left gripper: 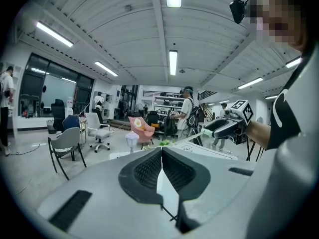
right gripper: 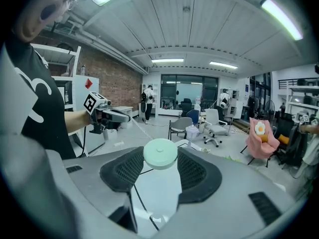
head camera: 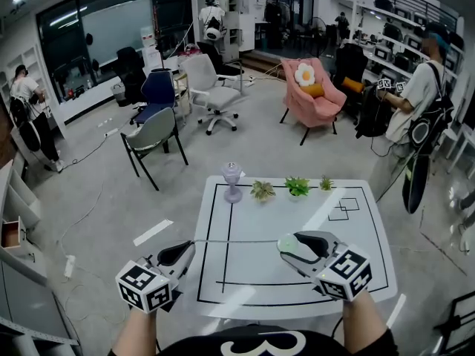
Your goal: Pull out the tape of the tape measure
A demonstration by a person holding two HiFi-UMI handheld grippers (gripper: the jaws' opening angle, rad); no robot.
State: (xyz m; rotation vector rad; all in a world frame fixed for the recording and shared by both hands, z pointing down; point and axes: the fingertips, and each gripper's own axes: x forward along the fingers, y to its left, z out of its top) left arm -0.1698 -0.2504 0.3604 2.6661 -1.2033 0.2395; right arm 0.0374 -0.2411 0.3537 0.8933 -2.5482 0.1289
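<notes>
A pale green round tape measure (head camera: 298,249) sits between the jaws of my right gripper (head camera: 286,245), which is shut on it above the white table. In the right gripper view the case (right gripper: 160,154) fills the gap between the pads. A thin tape (head camera: 237,241) runs level from the case leftwards to my left gripper (head camera: 190,248), which is shut on the tape's end just off the table's left edge. The left gripper view shows its jaws pressed together (left gripper: 162,154), with the right gripper (left gripper: 225,126) off to the right.
The white table (head camera: 371,273) carries black lines, a lavender goblet-shaped stand (head camera: 232,182) and three small plants (head camera: 262,190) at its far edge. Chairs (head camera: 154,141) and a pink armchair (head camera: 312,91) stand beyond. A person (head camera: 415,102) stands at the right.
</notes>
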